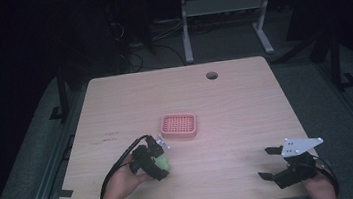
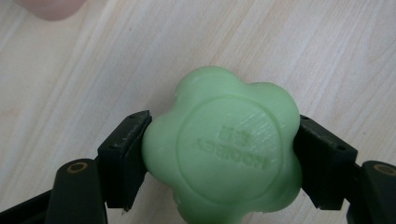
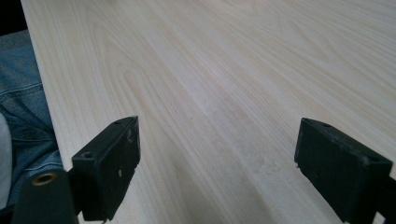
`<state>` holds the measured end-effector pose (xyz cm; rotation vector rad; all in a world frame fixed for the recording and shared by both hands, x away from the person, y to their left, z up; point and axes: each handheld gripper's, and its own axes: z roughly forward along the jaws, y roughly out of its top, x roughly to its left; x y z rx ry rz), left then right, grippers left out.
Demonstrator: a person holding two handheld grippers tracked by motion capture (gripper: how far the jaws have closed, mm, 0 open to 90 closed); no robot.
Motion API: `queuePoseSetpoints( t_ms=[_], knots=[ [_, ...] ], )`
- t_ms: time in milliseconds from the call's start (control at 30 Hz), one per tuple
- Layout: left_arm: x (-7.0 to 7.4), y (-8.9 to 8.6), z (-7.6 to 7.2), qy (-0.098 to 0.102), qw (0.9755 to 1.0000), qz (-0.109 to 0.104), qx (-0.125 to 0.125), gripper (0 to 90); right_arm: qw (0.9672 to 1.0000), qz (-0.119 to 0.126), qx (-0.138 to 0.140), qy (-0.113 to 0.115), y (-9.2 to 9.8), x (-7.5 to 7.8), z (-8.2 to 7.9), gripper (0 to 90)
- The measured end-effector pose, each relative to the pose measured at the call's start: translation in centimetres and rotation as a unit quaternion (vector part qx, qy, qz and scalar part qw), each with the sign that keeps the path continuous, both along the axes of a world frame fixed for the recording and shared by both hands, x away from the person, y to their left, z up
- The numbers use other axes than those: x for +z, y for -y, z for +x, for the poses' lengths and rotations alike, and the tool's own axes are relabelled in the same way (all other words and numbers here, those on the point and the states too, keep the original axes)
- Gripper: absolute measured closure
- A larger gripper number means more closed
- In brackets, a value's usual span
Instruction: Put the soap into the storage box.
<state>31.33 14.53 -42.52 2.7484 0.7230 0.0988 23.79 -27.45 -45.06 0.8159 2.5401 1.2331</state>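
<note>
Green soap [image 2: 224, 147] is being clenched by left tool [image 1: 152, 158] | pink tray [image 1: 179, 126] lying just far-right | right tool [image 1: 270, 163] is being held released, well apart.

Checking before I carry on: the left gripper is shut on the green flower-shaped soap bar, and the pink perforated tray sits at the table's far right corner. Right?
Not quite. The left gripper is shut on the green flower-shaped soap bar, but the pink perforated tray sits near the middle of the wooden table, just beyond that gripper, as the high view shows.
</note>
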Motion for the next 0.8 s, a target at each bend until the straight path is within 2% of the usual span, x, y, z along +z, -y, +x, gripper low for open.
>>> queuePoseSetpoints(
  t_ms=[167, 267, 700, 800],
  knots=[
    [0.4, 0.2, 0.5, 0.000, 1.0000, -0.005, 0.000, 26.6, 1.0000, 0.002, 0.000, 0.000, 0.0, 0.0, 0.0, 13.8],
    [0.3, 0.3, 0.9, -0.007, 1.0000, -0.002, -0.002, 26.6, 1.0000, 0.002, 0.000, 0.001, 0.1, 0.0, 0.0, 13.8],
    [1.2, 0.9, 2.6, -0.011, 0.9999, 0.008, -0.009, 26.7, 1.0000, 0.009, -0.004, 0.001, 0.4, -0.1, 0.1, 13.8],
    [1.4, 1.1, 2.9, -0.011, 0.9999, 0.004, -0.006, 26.7, 0.9999, 0.010, -0.005, -0.002, 0.5, -0.1, 0.1, 13.8]
  ],
)
